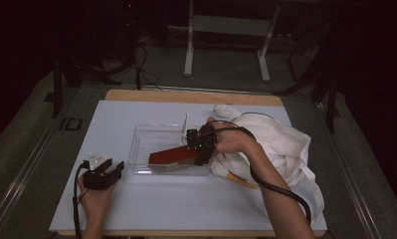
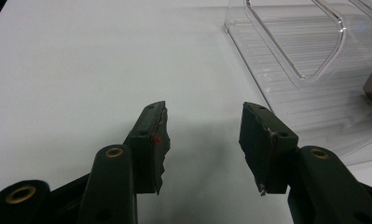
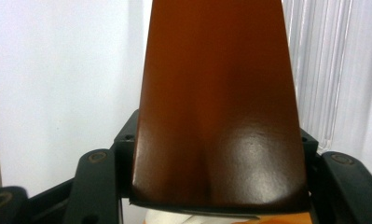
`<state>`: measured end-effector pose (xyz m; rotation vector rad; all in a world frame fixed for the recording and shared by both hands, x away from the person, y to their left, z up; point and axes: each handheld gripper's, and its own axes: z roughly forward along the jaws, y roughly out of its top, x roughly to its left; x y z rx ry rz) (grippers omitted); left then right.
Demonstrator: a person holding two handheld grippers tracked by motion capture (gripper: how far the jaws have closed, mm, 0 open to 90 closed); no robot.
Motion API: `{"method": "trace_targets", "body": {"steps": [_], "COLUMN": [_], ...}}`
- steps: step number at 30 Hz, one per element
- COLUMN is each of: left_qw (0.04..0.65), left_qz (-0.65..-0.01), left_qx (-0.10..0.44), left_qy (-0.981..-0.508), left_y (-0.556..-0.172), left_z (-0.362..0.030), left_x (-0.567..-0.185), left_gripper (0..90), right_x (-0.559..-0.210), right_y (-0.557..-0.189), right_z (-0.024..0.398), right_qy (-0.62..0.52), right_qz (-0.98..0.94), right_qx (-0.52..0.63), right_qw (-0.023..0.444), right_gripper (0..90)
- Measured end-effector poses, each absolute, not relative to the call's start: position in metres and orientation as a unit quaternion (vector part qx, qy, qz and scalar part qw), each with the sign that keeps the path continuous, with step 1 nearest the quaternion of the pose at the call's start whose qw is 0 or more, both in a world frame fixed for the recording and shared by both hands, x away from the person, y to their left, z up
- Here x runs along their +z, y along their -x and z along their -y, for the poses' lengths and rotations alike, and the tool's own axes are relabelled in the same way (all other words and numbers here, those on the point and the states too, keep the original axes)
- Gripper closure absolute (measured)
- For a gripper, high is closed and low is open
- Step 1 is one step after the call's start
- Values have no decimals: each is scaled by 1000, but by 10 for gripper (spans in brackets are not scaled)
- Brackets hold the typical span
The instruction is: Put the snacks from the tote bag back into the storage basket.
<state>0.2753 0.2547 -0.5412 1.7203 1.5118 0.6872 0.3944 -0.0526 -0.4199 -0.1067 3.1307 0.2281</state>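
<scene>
A glossy red-brown flat slab [image 1: 173,156] lies slanted in a clear plastic tray [image 1: 140,149] at the middle of the table. My right gripper [image 1: 196,152] comes in from the tray's right end and grips the slab's near end. In the right gripper view the slab [image 3: 216,93] spans the whole gap of my right gripper [image 3: 218,137], edge to edge against both jaws. My left gripper [image 1: 106,172] rests on the white table left of the tray. Its jaws stand apart with nothing between them in the left gripper view [image 2: 204,112], the tray [image 2: 314,56] just ahead to the right.
A crumpled white cloth [image 1: 283,144] lies right of the tray, under my right forearm. An orange strip [image 1: 241,180] sticks out beneath that hand. The white table top [image 1: 186,204] ends at a wooden far edge [image 1: 191,95]. Beyond it stands a metal frame [image 1: 226,30] on the floor.
</scene>
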Motion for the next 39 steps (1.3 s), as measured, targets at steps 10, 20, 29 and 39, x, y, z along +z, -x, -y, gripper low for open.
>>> {"method": "trace_targets", "body": {"steps": [10,20,29,39], "left_qw": [366,366,366,366], "left_qz": [-588,-588,-588,-588], "left_qx": [267,268,267,268], "left_qy": [-670,-670,-670,-669], "left_y": [-275,-275,-275,-275], "left_z": [-255,-255,-255,-254], "left_x": [-541,-541,-541,-541], "left_gripper": [519,519,518,519], "right_x": [-422,-423,-422,-420], "right_y": [-395,-394,-393,-394], "right_z": [54,59,61,64], "right_qy": [30,23,22,20], "right_qz": [-997,-997,-997,-996], "right_qx": [69,70,71,81], "right_qw": [-3,-10,-13,-12], "right_gripper": [379,332,318,318]}}
